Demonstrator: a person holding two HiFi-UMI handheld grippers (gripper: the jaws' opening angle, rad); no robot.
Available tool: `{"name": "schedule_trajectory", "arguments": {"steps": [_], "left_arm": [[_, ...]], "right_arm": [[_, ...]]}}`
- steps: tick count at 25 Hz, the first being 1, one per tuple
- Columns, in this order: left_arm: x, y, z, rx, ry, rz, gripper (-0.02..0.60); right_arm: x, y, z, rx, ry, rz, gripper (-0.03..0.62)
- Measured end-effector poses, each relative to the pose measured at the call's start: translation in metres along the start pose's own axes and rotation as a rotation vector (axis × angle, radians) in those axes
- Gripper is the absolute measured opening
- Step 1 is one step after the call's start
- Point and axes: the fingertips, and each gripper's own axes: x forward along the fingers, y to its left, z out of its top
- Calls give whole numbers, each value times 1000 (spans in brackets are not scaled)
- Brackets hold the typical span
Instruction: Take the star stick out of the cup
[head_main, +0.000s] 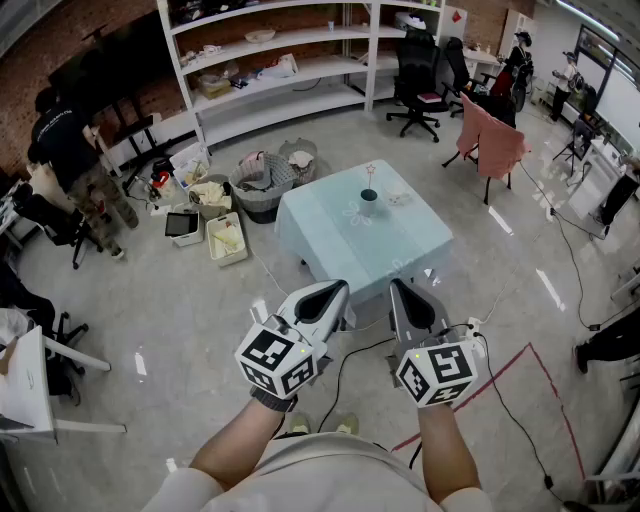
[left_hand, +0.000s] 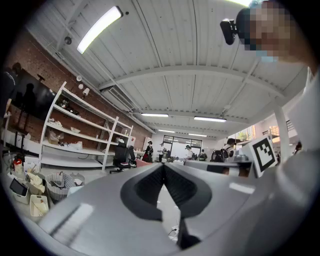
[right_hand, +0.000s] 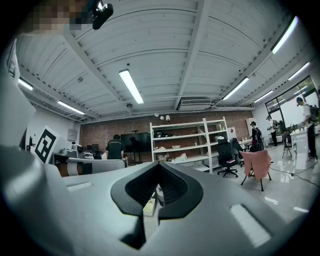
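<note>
A small dark cup (head_main: 368, 198) stands near the far side of a low table draped in pale blue cloth (head_main: 330, 240). Out of the cup rises the thin star stick (head_main: 370, 174), upright. Both grippers hang well short of the table, close to the person's body and above the floor. The left gripper (head_main: 336, 289) is shut with nothing between its jaws, and the left gripper view shows its tips (left_hand: 162, 167) meeting. The right gripper (head_main: 397, 285) is likewise shut and empty, its tips (right_hand: 159, 165) together. Neither gripper view shows the cup.
A white item (head_main: 398, 198) lies beside the cup. Baskets (head_main: 262, 186) and bins (head_main: 225, 238) sit left of the table. White shelving (head_main: 290, 60) lines the back; office chairs (head_main: 418, 85), a pink-draped chair (head_main: 490, 142) stand right. A person (head_main: 65, 150) stands far left. Cables (head_main: 520, 420) cross the floor.
</note>
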Motion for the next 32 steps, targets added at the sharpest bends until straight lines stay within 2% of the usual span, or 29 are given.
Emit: {"name": "schedule_trajectory", "arguments": {"steps": [11, 23, 32], "left_arm": [[11, -14, -1, 10, 5, 0, 6], [40, -9, 8, -2, -4, 34, 6], [73, 17, 1, -2, 5, 10, 6]], "right_arm": [[-12, -15, 12, 40, -35, 33, 9], [-31, -81, 27, 153, -99, -22, 9], [-5, -107, 14, 165, -84, -62, 9]]}}
